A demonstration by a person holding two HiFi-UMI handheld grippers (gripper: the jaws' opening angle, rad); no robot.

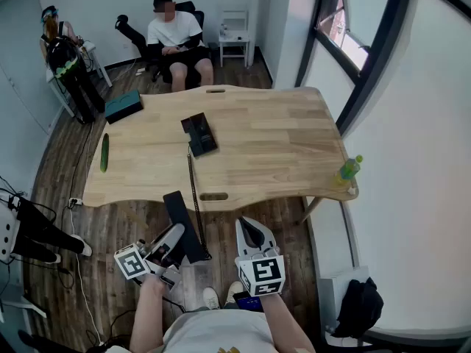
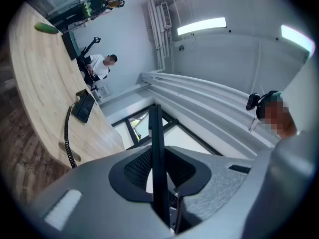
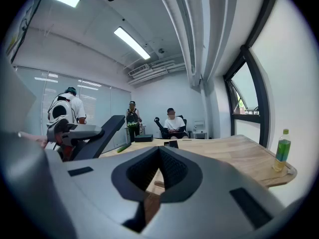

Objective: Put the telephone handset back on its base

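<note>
The black telephone base [image 1: 199, 133] lies in the middle of the wooden table [image 1: 272, 145]. Its coiled cord [image 1: 194, 186] runs over the table's near edge down to the black handset [image 1: 181, 218], which hangs below the table's level. My left gripper [image 1: 175, 235] is shut on the handset. In the left gripper view the handset [image 2: 156, 158] stands edge-on between the jaws, with the base [image 2: 83, 106] far off. My right gripper [image 1: 249, 230] is beside it to the right, shut with nothing in it. In the right gripper view, the handset [image 3: 102, 132] shows at the left.
A green cucumber [image 1: 104, 153] and a dark flat box [image 1: 123, 106] lie on the table's left side. A green bottle [image 1: 348, 170] stands at its right edge. One person sits behind the table [image 1: 176, 39] and another stands at the back left [image 1: 66, 57].
</note>
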